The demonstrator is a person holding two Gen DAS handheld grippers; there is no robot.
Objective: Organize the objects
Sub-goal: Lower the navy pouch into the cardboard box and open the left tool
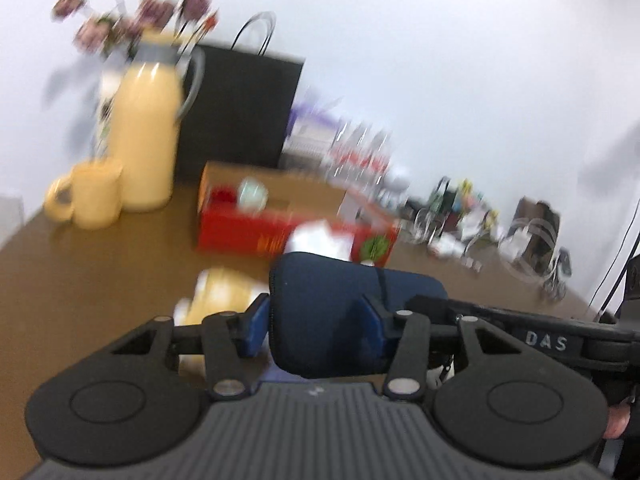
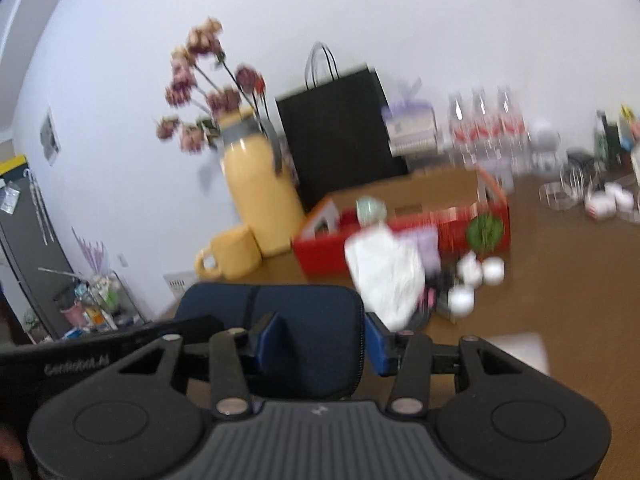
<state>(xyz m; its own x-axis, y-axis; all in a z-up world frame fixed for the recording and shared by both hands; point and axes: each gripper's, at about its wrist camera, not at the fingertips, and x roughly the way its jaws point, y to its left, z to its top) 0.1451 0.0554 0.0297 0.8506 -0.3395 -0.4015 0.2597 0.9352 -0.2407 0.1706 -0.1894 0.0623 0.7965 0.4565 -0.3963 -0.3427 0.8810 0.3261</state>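
Navy zip pouch (image 1: 344, 312), clamped at one end by the left tongs (image 1: 316, 320) and at the other by the right tongs (image 2: 324, 340), both half closed on it, hangs clear of the brown desk (image 1: 100, 280). Sorting looks barely begun: a white bag (image 2: 388, 272) and small white balls (image 2: 480, 272) lie loose beside the red box (image 2: 400, 236).
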